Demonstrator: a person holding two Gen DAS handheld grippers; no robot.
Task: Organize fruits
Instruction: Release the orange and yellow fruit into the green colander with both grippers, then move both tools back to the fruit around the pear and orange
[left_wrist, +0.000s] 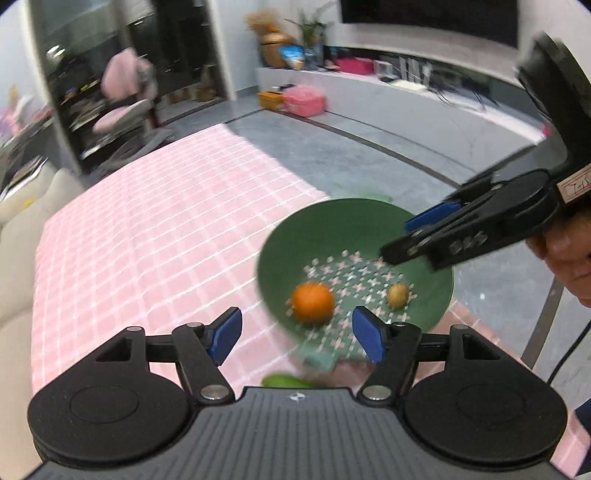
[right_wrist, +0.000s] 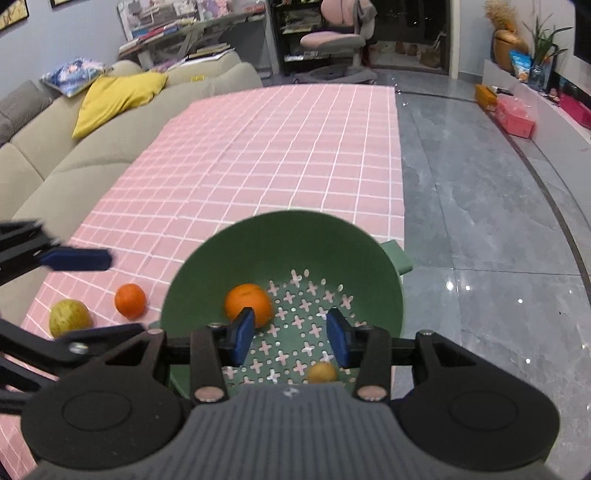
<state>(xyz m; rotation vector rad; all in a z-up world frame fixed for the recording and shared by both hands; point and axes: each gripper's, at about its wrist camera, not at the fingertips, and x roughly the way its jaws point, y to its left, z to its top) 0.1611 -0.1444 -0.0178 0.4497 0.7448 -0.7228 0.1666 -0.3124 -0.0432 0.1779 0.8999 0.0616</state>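
Green colander (right_wrist: 207, 273) on pink tablecloth (right_wrist: 280, 147), holding orange (right_wrist: 248, 303) and small yellow fruit (right_wrist: 322, 371) half hidden; second orange (right_wrist: 129, 301), green-yellow fruit (right_wrist: 70, 317) right-view only; left gripper (left_wrist: 297, 334), right gripper (right_wrist: 291, 336) both spread, empty.

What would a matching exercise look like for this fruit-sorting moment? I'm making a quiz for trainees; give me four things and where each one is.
Things:
1. large orange
2. small yellowish fruit
3. second orange
4. yellow-green fruit

Places:
A. on the pink checked cloth, right beside the green colander
B. in the colander, on the side toward the loose fruit
C. on the cloth, farthest from the colander
D. in the colander, close under the right gripper, whose jaws are open

Pairs: 1-B, 2-D, 3-A, 4-C
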